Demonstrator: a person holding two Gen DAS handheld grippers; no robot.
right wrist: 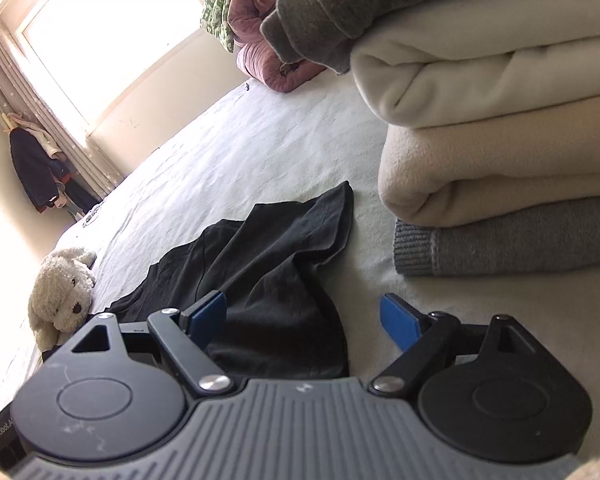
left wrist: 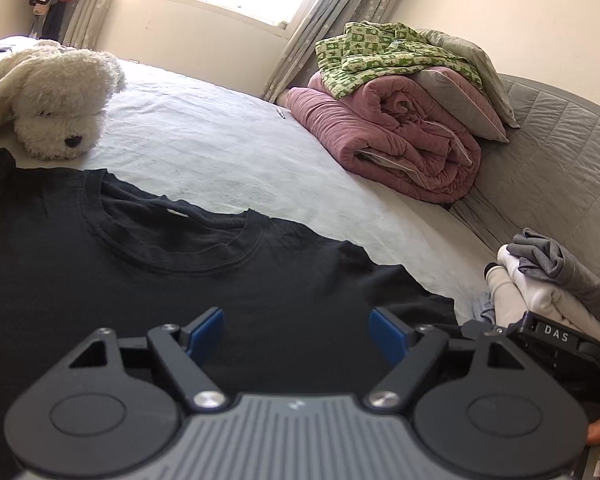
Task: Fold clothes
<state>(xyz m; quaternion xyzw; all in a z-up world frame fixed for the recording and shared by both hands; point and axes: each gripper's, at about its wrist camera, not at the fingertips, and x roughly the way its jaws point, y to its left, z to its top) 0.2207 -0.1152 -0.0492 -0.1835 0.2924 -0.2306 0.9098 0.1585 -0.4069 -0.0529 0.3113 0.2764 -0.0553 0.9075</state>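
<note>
A black T-shirt (left wrist: 148, 272) lies spread on the white bed sheet (left wrist: 220, 152), collar away from me. My left gripper (left wrist: 298, 334) hovers low over the shirt's chest, its blue pads apart with only flat cloth below them. In the right wrist view the shirt's sleeve (right wrist: 284, 256) lies rumpled on the sheet. My right gripper (right wrist: 304, 322) stands open over that sleeve, the cloth lying between the pads and touching neither pad as far as I can see. The right gripper's body (left wrist: 556, 344) shows at the right edge of the left wrist view.
A stack of folded cream and grey clothes (right wrist: 500, 152) sits close to the right of the sleeve. A white plush dog (left wrist: 56, 100) lies beyond the shirt's left shoulder. Rolled pink bedding with a green patterned cloth (left wrist: 396, 120) sits far right by the grey quilted headboard (left wrist: 560, 152).
</note>
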